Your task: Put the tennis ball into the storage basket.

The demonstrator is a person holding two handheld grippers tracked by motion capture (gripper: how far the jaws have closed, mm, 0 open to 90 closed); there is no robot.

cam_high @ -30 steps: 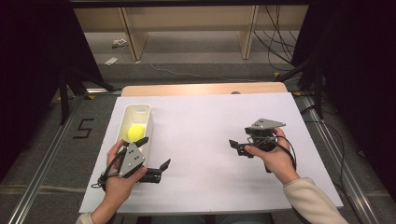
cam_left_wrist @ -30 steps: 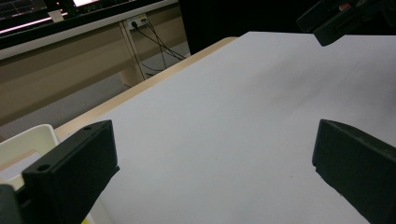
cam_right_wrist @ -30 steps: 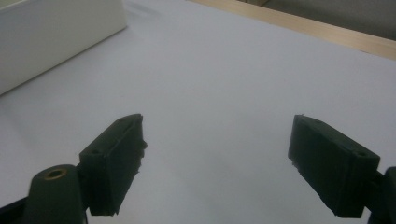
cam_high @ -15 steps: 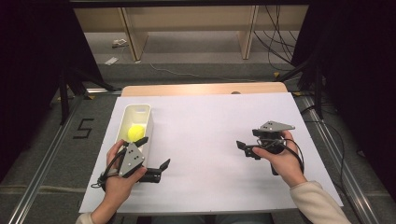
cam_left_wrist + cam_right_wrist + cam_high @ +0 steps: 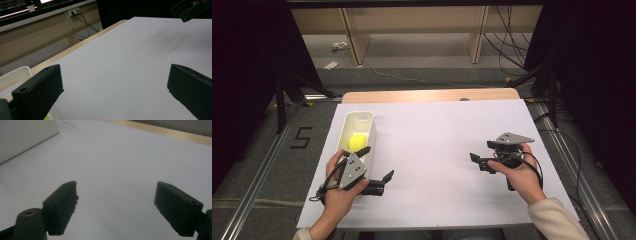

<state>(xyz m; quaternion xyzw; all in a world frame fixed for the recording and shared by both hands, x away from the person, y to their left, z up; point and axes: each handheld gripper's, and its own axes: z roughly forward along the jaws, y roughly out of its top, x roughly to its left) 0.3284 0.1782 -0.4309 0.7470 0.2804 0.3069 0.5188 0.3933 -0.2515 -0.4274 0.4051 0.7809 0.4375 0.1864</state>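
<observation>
Since the earlier high views: right gripper has slid away from the white tray, toward the table's right edge and slightly nearer the person. Left gripper has kept its place beside the tray. Yellow ball unmoved.

Right gripper: jaws stand apart, nothing between them; in the right gripper view only bare white tabletop shows in the gap. Jaws point back toward the tray.

Left gripper: jaws spread wide, empty; left gripper view shows bare table between them, tray corner at one side. It sits just beside the tray's near end, one jaw tip over the tray's rim.

Ball: lies inside the tray, about midway along it. Tray: long and narrow, long axis running away from the person, near end by the left hand.
</observation>
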